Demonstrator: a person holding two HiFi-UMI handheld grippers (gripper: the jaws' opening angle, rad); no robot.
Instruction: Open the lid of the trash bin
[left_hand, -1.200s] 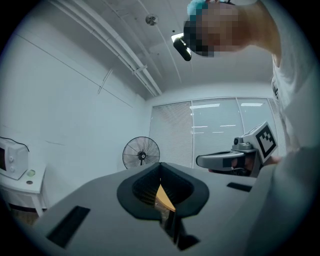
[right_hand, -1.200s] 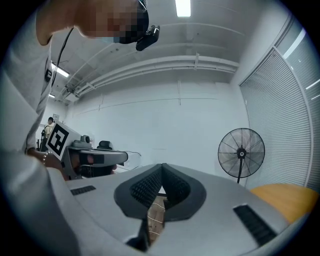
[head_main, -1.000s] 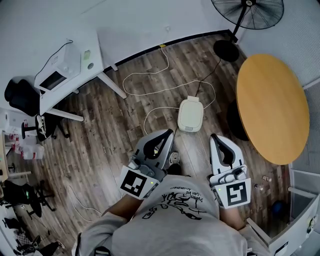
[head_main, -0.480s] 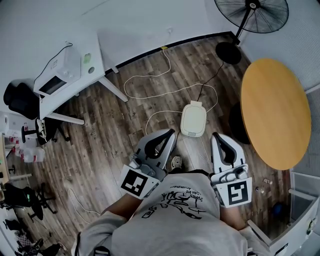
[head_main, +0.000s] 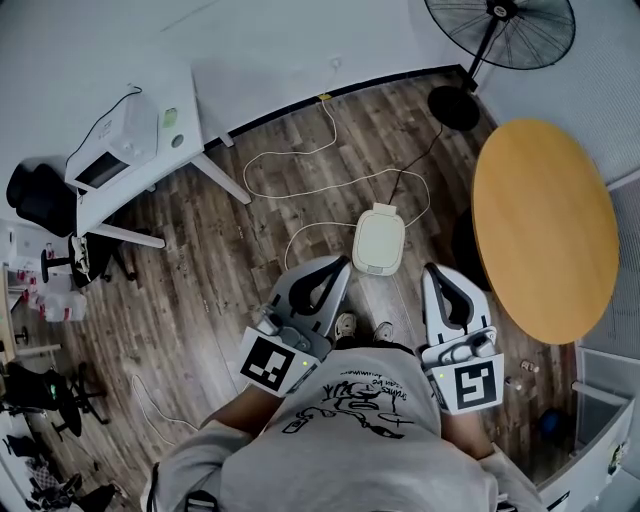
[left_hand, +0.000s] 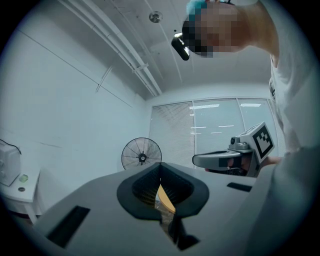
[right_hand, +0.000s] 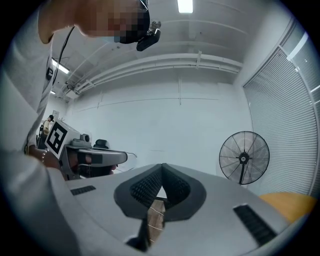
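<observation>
Watching through the head view: the trash bin (head_main: 379, 242) is sitting on the wood floor (head_main: 210, 290) with its lid down. It's just ahead of the person's shoes (head_main: 345, 325), and a white cable (head_main: 300, 182) is looping past it. That's the only view showing the bin.

The left hand-held gripper (head_main: 336, 267) and right hand-held gripper (head_main: 432, 272) are hanging on either side of it, and neither looks to be touching it.

The two gripper views are pointing up at walls and ceiling. Each one is showing its own jaws pressed together with nothing pinched, the other gripper off to the side, and the standing fan (left_hand: 141, 156). The right gripper view is also catching an edge of the round orange table (right_hand: 292, 200).
</observation>
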